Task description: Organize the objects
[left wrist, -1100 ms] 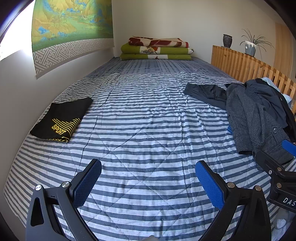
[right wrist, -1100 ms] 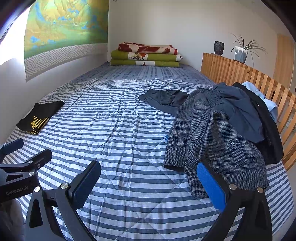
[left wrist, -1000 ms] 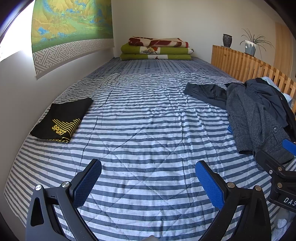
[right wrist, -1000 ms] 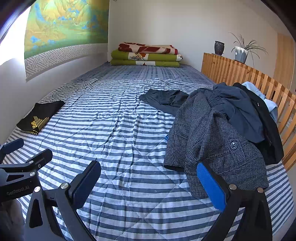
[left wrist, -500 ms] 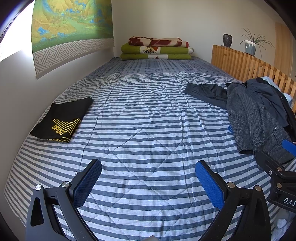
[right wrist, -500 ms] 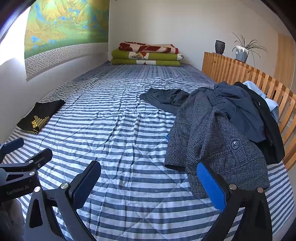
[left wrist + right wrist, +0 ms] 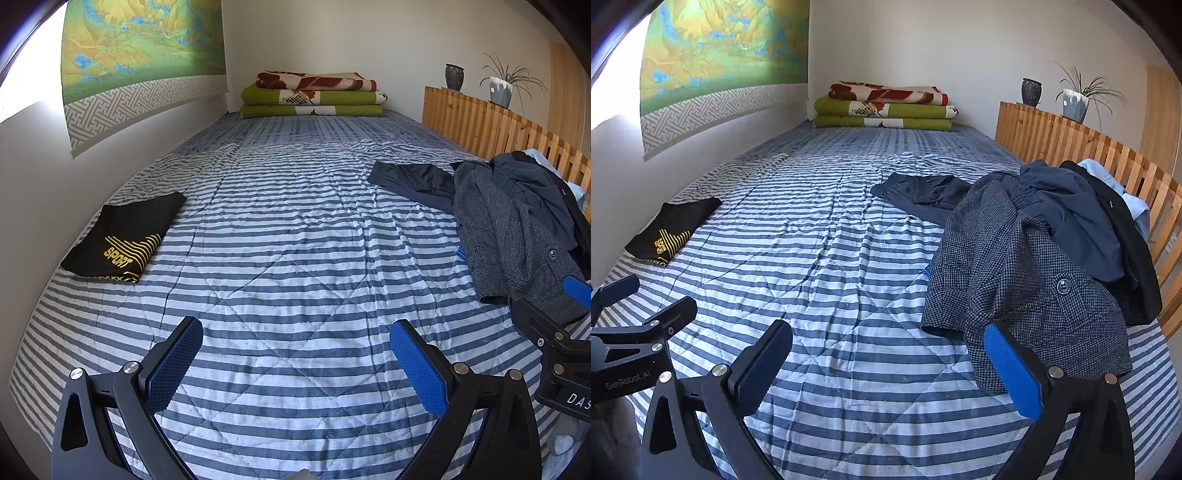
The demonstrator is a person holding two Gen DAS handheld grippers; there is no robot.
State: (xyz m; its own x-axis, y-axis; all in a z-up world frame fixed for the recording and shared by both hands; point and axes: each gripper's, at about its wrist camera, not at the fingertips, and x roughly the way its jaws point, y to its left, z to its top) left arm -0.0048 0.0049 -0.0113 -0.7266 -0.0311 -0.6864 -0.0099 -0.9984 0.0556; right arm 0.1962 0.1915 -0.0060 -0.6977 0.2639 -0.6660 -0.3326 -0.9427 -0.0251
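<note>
A heap of clothes lies on the right side of the bed (image 7: 849, 258), against the wooden slatted rail (image 7: 1071, 147): a grey houndstooth coat (image 7: 1027, 280) on top in front, a navy jacket (image 7: 1071, 214) draped over it, and dark trousers (image 7: 923, 195) spread flat beside them toward the middle. Well apart, near the left wall, rests a folded black shirt (image 7: 122, 240) printed "SPORT". The right tool (image 7: 886, 369) hovers level above the striped quilt, jaws spread wide and holding nothing, its blue pad just in front of the coat's hem. The left tool (image 7: 295, 362) hangs alongside, equally wide and empty. Folded blankets (image 7: 314, 96) are stacked at the far end.
</note>
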